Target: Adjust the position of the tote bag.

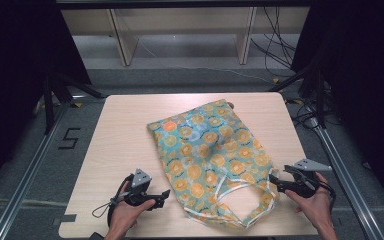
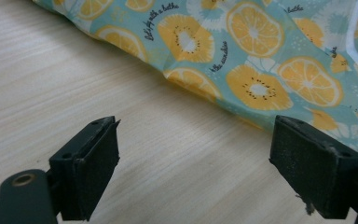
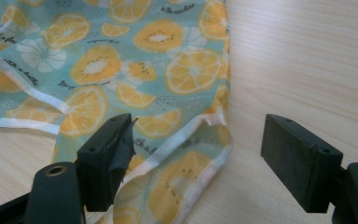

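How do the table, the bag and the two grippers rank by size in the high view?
1. Table, largest.
2. Bag.
3. Left gripper and right gripper: they look about alike, so no ranking between them.

Thin printed cloth bag [image 1: 214, 155], matt pale wood-grain table [image 1: 125, 130], matt black jaws

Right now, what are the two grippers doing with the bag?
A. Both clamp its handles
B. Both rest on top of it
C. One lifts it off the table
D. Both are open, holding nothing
D: the left gripper and right gripper stand open beside the bag, which lies flat on the table.
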